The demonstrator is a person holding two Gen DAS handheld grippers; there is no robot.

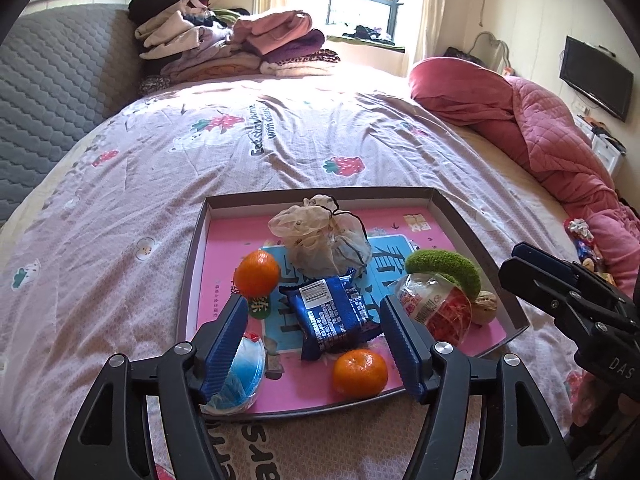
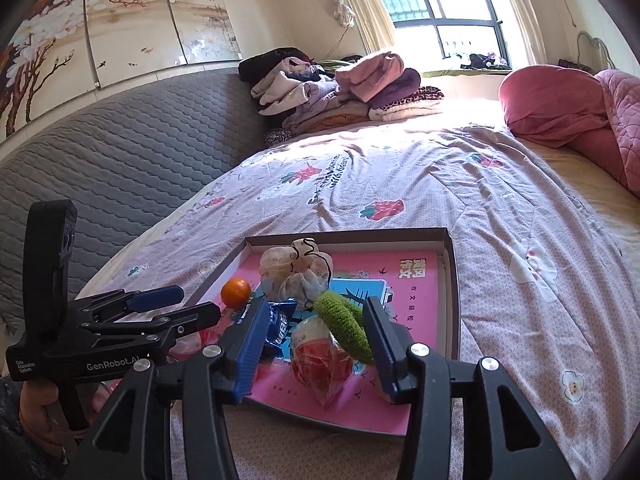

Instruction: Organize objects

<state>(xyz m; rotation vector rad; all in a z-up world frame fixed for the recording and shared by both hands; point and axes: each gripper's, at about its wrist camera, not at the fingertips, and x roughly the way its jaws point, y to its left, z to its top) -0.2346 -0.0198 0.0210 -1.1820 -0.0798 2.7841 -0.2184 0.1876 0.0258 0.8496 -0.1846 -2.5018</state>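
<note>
A shallow grey cardboard box lid (image 1: 476, 240) with a pink and blue printed inside lies on the bed (image 1: 280, 136), whose pale pink cover carries strawberry prints, and it holds all the small things. At its far side sits a beige mesh drawstring pouch (image 1: 320, 240), with a crinkled blue foil snack packet (image 1: 332, 312) just in front of it. A small orange mandarin (image 1: 256, 274) lies left of the packet and a second orange mandarin (image 1: 360, 372) lies at its near corner, close to the lid's front edge. To the right are a curved green knitted band (image 1: 448, 268), a clear plastic bag with red contents (image 1: 436, 308) touching it, and a tan nut (image 1: 486, 308) just beyond the bag. A round clear and blue plastic piece (image 1: 244, 376) rests at the lid's near left corner. The left gripper (image 1: 314, 344) hangs over the front of the lid with its blue ribbed pads spread wide; the blue packet shows between them, untouched. The right gripper (image 2: 312, 348) is also spread, its pads flanking the clear bag (image 2: 320, 360) and the green band (image 2: 344, 324) without pressing either. Folded clothes (image 1: 232, 44) are piled at the far end of the bed and a rose quilt (image 1: 540, 128) is heaped along its right side.
</note>
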